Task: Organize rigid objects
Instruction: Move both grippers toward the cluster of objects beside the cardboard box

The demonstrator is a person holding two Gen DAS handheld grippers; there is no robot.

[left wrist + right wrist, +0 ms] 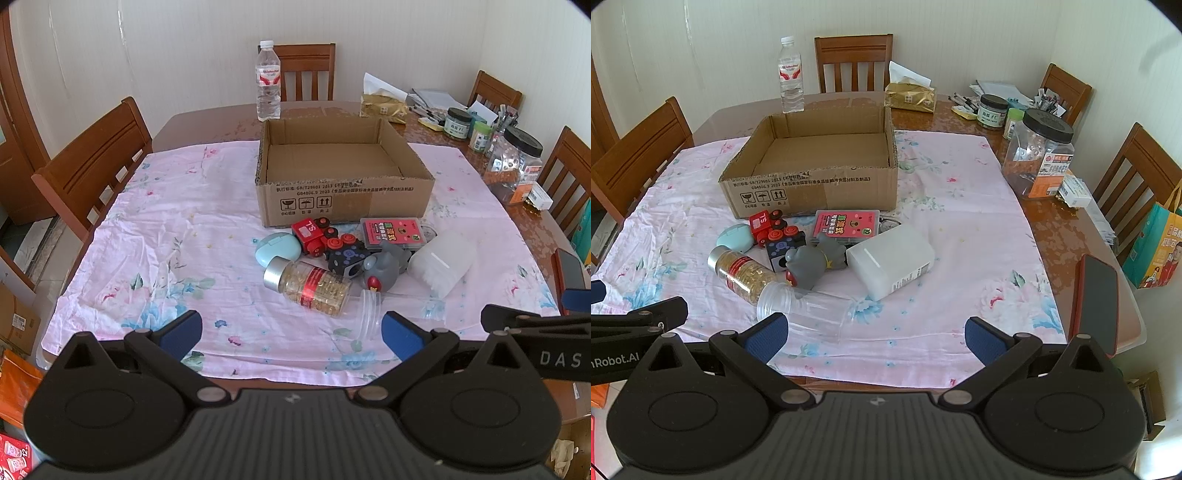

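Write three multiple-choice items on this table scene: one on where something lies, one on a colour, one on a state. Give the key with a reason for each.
1. Where does the pile of small objects lie relative to the cardboard box?
A. inside it
B. on the cloth in front of its printed side
C. behind it, by the water bottle

2. What colour is the cap of the pill bottle lying on its side?
A. silver
B. green
C. black

3. How do the left tongs and right tongs stand?
A. both shut on objects
B. one open, one shut
C. both open, holding nothing

Key:
1 B: the toys and bottles sit on the pink cloth by the box's printed wall; the box interior looks empty.
2 A: the cap end shines metallic silver.
3 C: in each wrist view the blue pads stand wide apart with only cloth between them.
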